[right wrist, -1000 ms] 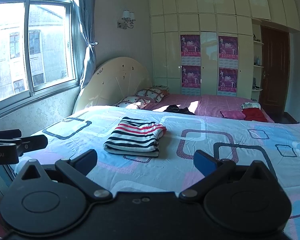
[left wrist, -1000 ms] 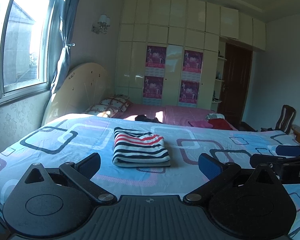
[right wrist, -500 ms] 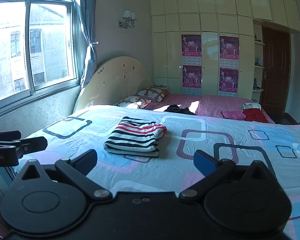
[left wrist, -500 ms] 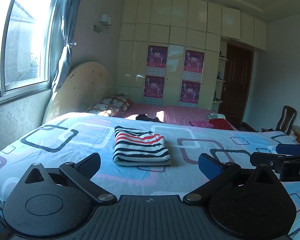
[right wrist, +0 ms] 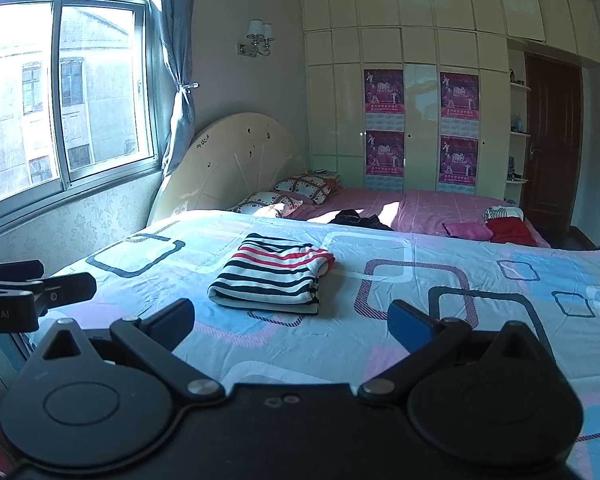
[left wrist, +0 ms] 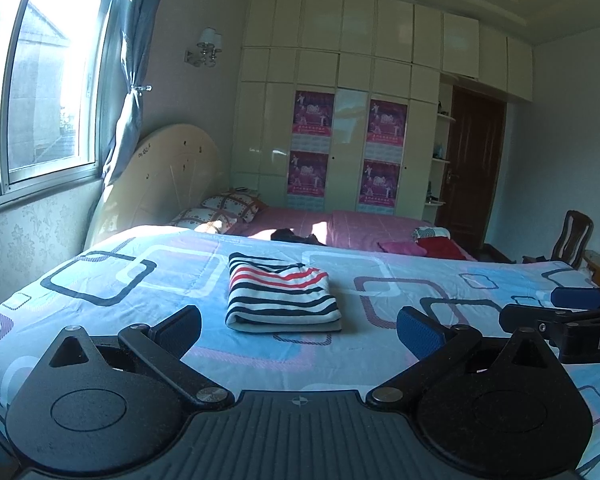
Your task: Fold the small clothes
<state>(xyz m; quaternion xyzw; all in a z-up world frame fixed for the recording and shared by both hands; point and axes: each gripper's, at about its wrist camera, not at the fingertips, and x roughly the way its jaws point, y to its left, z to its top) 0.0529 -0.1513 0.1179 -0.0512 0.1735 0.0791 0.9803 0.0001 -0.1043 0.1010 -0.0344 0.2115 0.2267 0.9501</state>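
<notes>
The shirt [left wrist: 281, 295] is lying folded on the bed [left wrist: 140, 280], in a neat rectangle with dark, white and red stripes. It is resting flat on the patterned blue and pink cover, and nothing is touching it.

The left tool [left wrist: 298, 330] is hanging just in front of the shirt, on the near side of it, and its two fingers are standing wide apart with nothing between them. The blue pads [left wrist: 418, 330] are pointing toward the shirt but are staying apart from it. The right tool [right wrist: 290, 320] is also hanging in front of the shirt, a little to the right of it, and it is released in the same way, with its fingers spread and empty. In the left wrist view a part of the right tool is showing at the right edge, well to the right of the shirt; in the right wrist view a part of the left tool is showing at the left edge.

Behind the shirt, a second bed [right wrist: 440, 204] with a pink cover is standing against the wardrobe [left wrist: 356, 120]. Two pillows [left wrist: 224, 210] are lying behind and to the left of the shirt. A dark garment [right wrist: 360, 220] is lying behind the shirt, and a red garment [right wrist: 510, 232] behind and far to the right of it.
</notes>
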